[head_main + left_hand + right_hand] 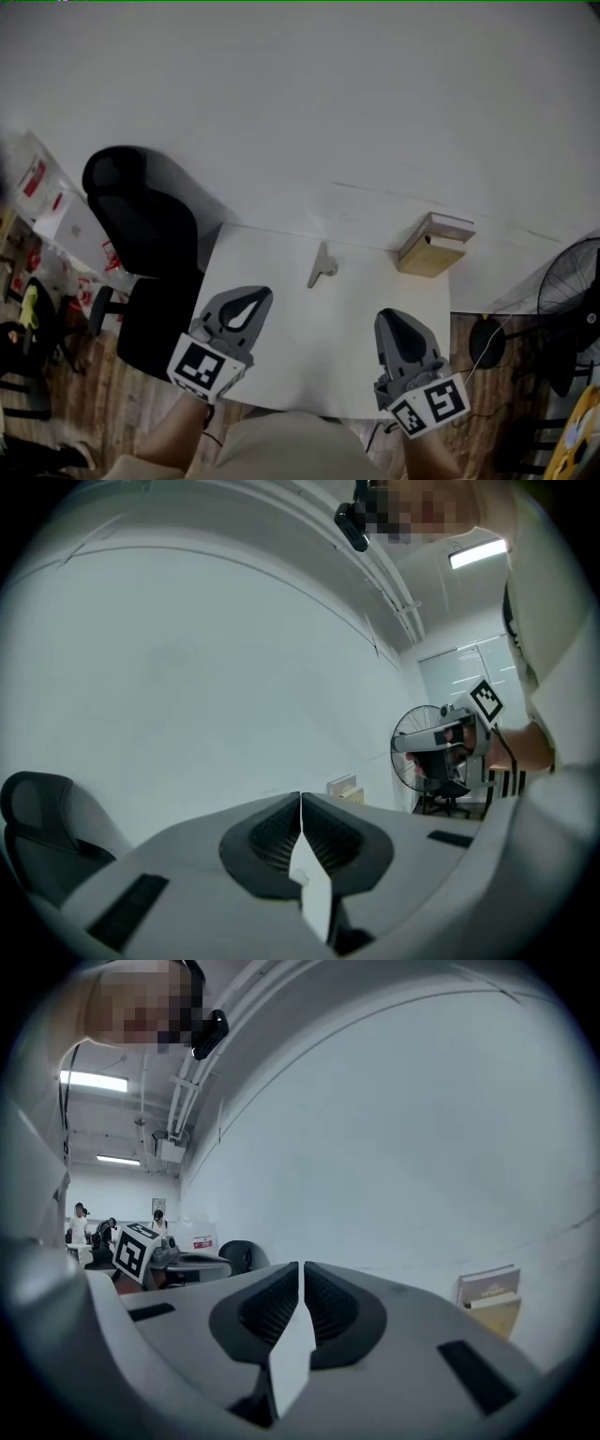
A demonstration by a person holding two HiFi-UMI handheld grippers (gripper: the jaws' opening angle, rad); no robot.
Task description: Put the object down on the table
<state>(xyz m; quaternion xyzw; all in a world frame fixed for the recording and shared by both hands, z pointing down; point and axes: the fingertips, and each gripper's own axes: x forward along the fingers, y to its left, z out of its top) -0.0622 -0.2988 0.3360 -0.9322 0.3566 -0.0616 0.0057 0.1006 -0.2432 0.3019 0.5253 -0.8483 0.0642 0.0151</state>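
A small grey elongated object (323, 265) lies on the white table (281, 347), toward its far edge, with nothing touching it. My left gripper (265, 293) hovers over the near left part of the table, short of the object, its jaws pressed together with nothing between them (300, 799). Over the near right part is my right gripper (386, 316), also shut and empty (300, 1267). Both point about level toward the white wall. Each gripper view catches the other gripper (450, 738) (141, 1251) off to the side; the object is hidden in both.
A stack of books (433, 246) sits at the table's far right corner, also seen as books (487, 1290) in the right gripper view. A black office chair (141, 234) stands against the table's left side. A floor fan (572, 291) stands to the right, and people are in the far background.
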